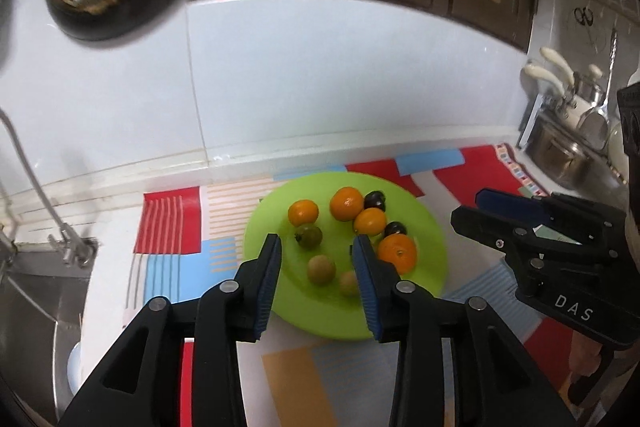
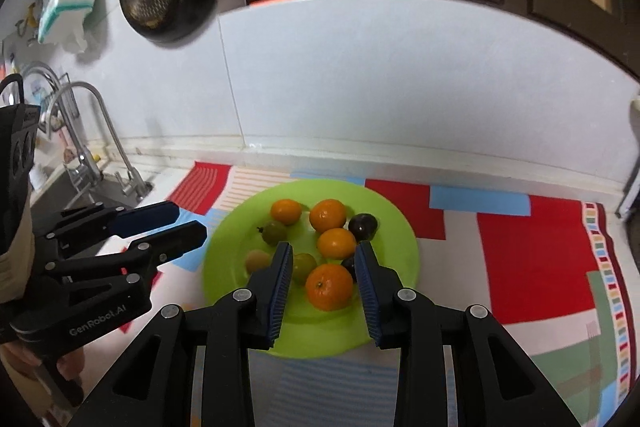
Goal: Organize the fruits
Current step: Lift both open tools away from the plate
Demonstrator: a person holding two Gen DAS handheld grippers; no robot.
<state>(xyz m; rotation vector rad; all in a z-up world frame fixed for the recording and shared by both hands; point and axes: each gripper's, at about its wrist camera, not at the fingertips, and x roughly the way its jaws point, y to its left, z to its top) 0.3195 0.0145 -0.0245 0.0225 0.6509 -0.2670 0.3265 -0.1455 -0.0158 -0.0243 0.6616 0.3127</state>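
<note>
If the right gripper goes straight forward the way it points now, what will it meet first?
Most likely the large orange between its fingers, at the near side of the green plate. Depth is uncertain, so it may pass just above.

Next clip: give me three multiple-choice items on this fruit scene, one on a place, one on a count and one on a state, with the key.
1. Where does the round lime-green plastic plate sit?
A. in a steel sink
B. on the red, blue and white patterned mat
C. on a wall shelf

2. How many round orange citrus fruits lie on it?
A. two
B. four
C. six

3. How does the left gripper stand?
A. shut on a fruit
B. shut on the plate's rim
C. jaws apart, empty

Key:
1. B, the mat shows all round the plate.
2. B, both views show four.
3. C, nothing sits between its jaws.
</note>
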